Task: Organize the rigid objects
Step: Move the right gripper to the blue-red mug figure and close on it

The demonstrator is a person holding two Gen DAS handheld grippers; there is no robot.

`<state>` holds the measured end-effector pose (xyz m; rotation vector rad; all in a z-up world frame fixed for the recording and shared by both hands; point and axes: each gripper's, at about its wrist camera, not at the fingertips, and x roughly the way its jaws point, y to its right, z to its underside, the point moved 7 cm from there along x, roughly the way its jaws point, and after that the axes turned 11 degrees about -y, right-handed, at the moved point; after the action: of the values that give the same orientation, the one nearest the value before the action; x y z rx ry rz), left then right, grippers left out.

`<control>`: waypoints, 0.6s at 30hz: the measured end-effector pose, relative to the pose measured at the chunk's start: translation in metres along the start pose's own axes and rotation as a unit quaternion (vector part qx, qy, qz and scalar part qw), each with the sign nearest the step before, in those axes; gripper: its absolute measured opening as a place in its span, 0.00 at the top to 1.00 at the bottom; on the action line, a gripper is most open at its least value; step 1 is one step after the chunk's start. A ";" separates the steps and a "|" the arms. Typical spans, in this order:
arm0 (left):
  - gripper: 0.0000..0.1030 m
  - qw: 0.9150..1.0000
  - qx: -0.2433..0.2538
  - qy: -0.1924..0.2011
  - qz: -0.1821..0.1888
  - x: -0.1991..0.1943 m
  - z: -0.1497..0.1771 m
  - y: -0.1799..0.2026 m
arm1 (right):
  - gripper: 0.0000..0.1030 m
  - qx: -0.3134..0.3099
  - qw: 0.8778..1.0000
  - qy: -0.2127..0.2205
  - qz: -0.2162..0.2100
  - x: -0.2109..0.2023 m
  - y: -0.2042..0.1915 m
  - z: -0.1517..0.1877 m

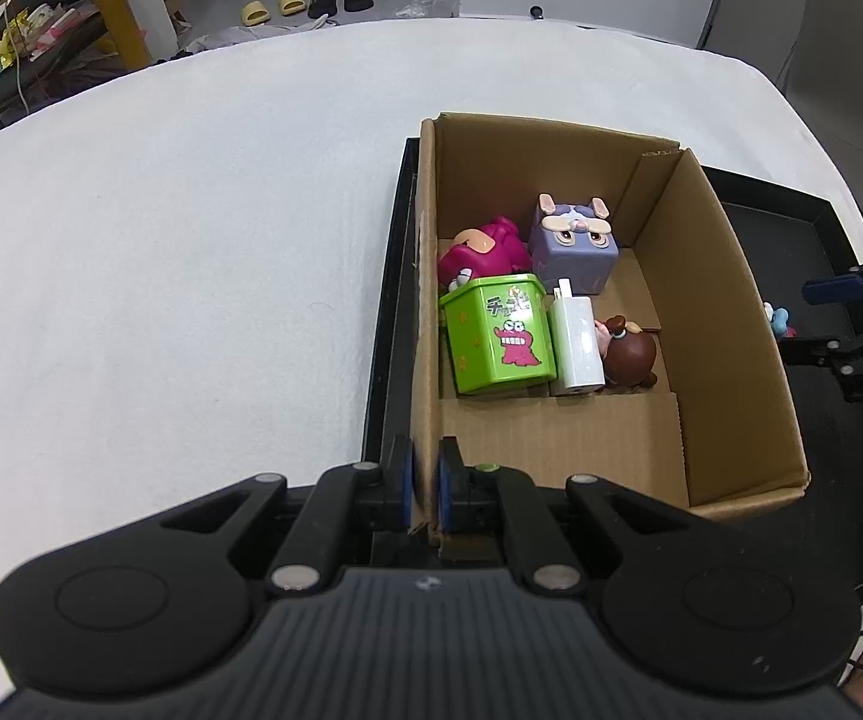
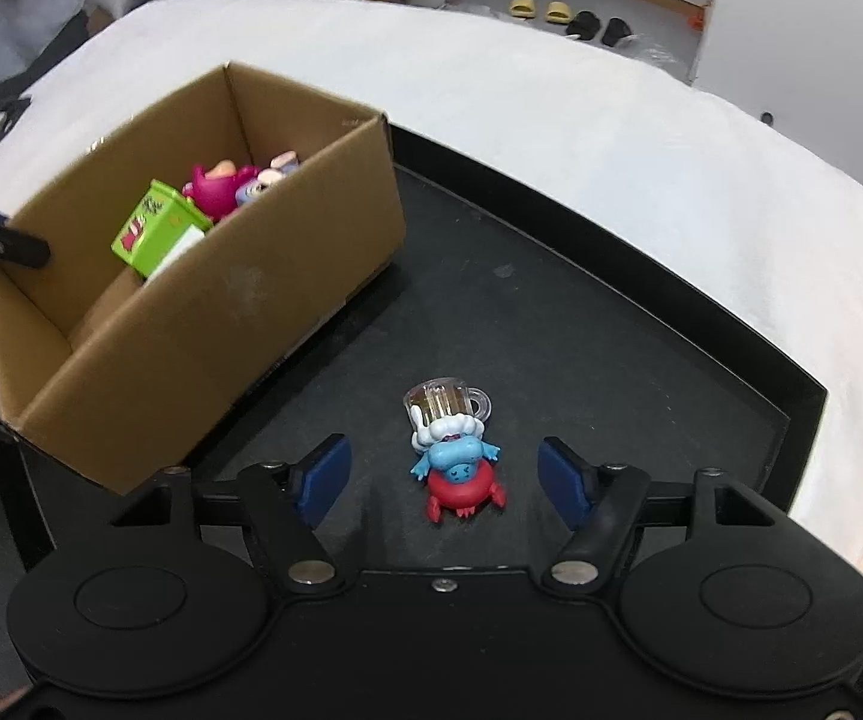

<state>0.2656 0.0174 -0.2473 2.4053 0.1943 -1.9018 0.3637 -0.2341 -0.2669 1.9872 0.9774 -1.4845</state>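
Right wrist view: right gripper open astride the blue figurine at lower centre, seemingly untouched; next, squeeze and lift.

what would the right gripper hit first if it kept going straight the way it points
Most likely the small blue figurine on a red crab with a clear mug, lying on the black tray between the right gripper's open fingers; depth is hard to judge.

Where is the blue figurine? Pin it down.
In the right wrist view, the blue figurine lies on the black tray, between the right gripper's open fingers, right of the cardboard box.
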 end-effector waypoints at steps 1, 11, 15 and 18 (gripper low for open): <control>0.93 1.000 -0.001 0.000 0.001 0.000 0.000 -0.001 | 0.38 -0.001 1.000 -0.002 0.000 0.003 0.001 -0.001; 0.93 1.000 -0.003 -0.002 -0.005 0.000 -0.001 0.000 | 0.45 -0.035 0.999 -0.018 0.006 0.019 -0.006 -0.002; 0.93 1.000 -0.004 -0.002 -0.003 0.000 -0.001 0.001 | 0.48 -0.043 0.999 -0.025 0.019 0.027 -0.004 -0.001; 0.93 1.000 -0.011 -0.002 -0.002 0.000 -0.002 -0.001 | 0.57 -0.046 0.999 -0.025 0.010 0.023 -0.006 0.002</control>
<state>0.2669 0.0189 -0.2469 2.3895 0.2179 -1.8952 0.3619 -0.2257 -0.2895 1.8817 0.9843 -1.4461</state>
